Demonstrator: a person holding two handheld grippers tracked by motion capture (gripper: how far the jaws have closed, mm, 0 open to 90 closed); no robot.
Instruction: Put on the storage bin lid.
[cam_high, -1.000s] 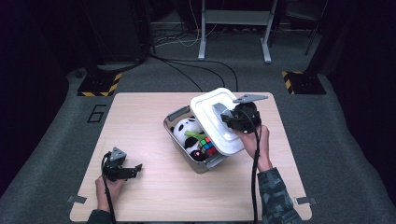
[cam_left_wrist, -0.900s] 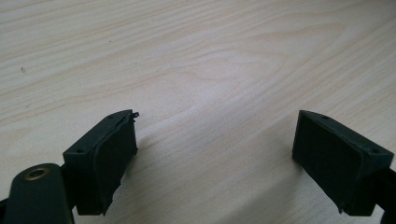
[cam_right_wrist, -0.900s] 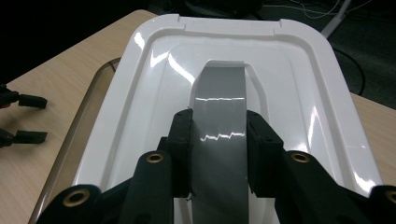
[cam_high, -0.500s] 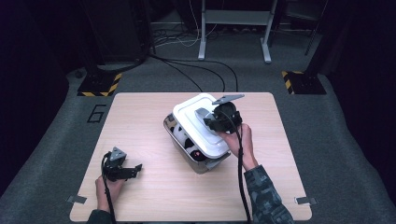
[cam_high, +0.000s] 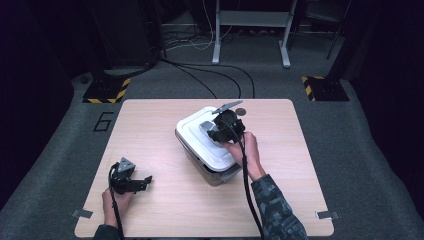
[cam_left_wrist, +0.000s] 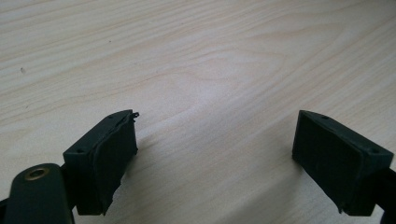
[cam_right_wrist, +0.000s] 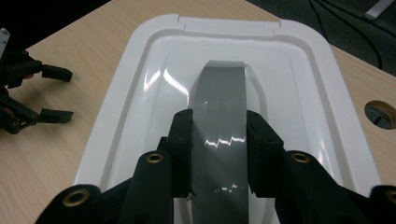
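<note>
Lid (cam_right_wrist: 154, 84) handle (cam_right_wrist: 219, 116) clamped by right gripper (cam_right_wrist: 219, 140), over box (cam_high: 192, 150)

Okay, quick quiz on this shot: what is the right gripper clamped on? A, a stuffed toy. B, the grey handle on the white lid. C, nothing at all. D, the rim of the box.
B: in the right gripper view the right gripper has its black jaws pressed against both sides of the grey handle in the middle of the white lid.
</note>
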